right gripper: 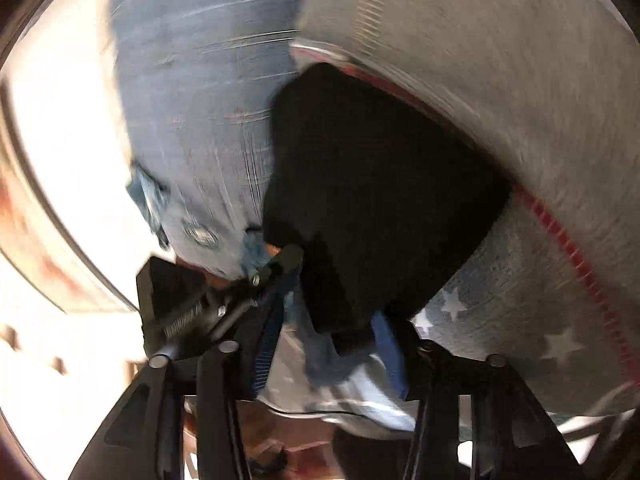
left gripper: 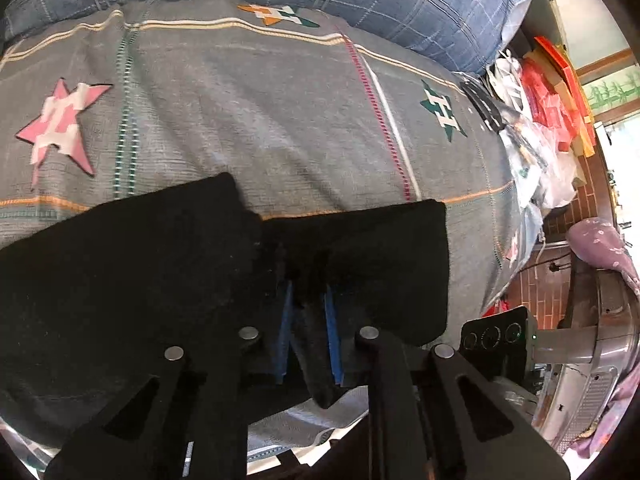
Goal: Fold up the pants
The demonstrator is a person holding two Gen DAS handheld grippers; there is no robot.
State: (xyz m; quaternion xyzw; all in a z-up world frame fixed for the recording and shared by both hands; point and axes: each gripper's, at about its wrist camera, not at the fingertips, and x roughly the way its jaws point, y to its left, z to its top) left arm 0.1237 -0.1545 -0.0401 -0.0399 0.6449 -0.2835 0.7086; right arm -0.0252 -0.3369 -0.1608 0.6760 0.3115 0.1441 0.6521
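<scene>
The black pants (left gripper: pixel 120 272) lie folded on a grey patterned bedspread (left gripper: pixel 260 112). In the left wrist view my left gripper (left gripper: pixel 310 300) is shut on the pants' near edge, black cloth pinched between its blue pads (left gripper: pixel 286 332). The pants spread left and right of the fingers. In the blurred right wrist view the pants (right gripper: pixel 372 184) are a dark folded slab. My right gripper (right gripper: pixel 332 320) stands open; its blue pads (right gripper: pixel 386 344) are wide apart, with a corner of the pants between them. The other gripper (right gripper: pixel 180 300) shows at lower left there.
A blue checked quilt (left gripper: pixel 400 0) lies along the far side of the bed, also in the right wrist view (right gripper: pixel 200 100). Red boxes and plastic bags (left gripper: pixel 548 100) pile at the right. A brick floor (left gripper: pixel 552 280) and metal ware (left gripper: pixel 592 360) lie beyond the bed's right edge.
</scene>
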